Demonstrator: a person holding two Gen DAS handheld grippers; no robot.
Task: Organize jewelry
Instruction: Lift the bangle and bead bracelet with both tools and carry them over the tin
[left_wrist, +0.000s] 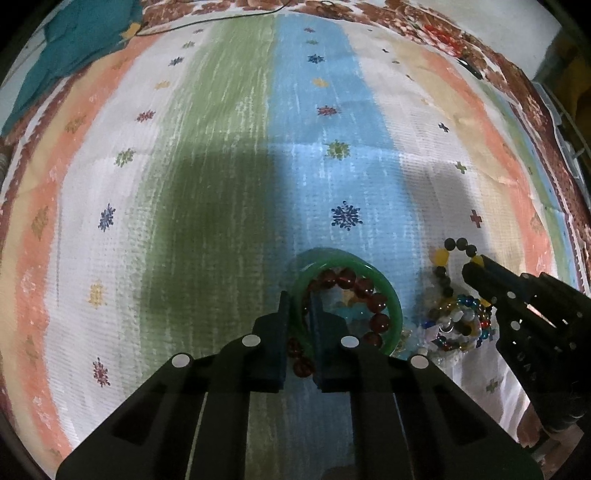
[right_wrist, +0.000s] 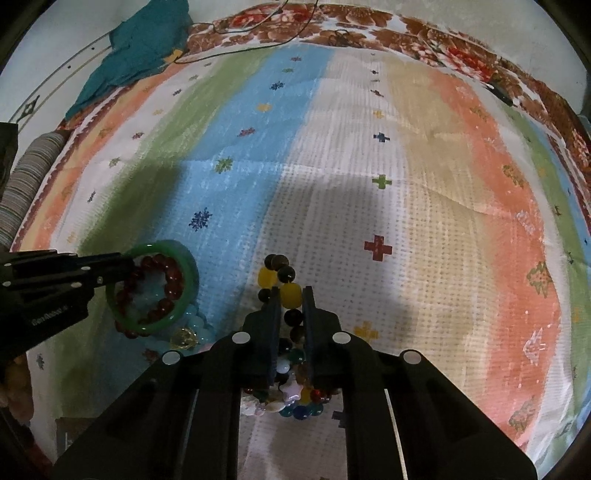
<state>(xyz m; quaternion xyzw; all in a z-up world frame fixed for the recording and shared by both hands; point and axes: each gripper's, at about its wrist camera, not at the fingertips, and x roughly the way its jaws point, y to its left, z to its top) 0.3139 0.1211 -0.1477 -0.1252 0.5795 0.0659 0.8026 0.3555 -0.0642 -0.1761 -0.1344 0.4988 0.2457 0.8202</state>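
My left gripper (left_wrist: 298, 299) is shut on a green bangle (left_wrist: 391, 295), and a dark red bead bracelet (left_wrist: 376, 302) sits inside the ring, also between the fingers. Both show in the right wrist view, the bangle (right_wrist: 190, 269) and the red beads (right_wrist: 173, 280), held by the left gripper (right_wrist: 127, 267). My right gripper (right_wrist: 290, 295) is shut on a bracelet of yellow and dark beads (right_wrist: 277, 277), above a pile of mixed coloured bead jewelry (right_wrist: 295, 398). In the left wrist view the right gripper (left_wrist: 476, 264) holds that bracelet (left_wrist: 443, 256) over the pile (left_wrist: 458, 325).
Everything lies on a striped bedspread (right_wrist: 406, 184) of green, blue, white and orange bands. A pale blue bead bracelet with a clear yellow bead (right_wrist: 192, 332) lies under the bangle. A teal cloth (right_wrist: 140, 48) and a thin cable (right_wrist: 258, 44) lie at the far edge.
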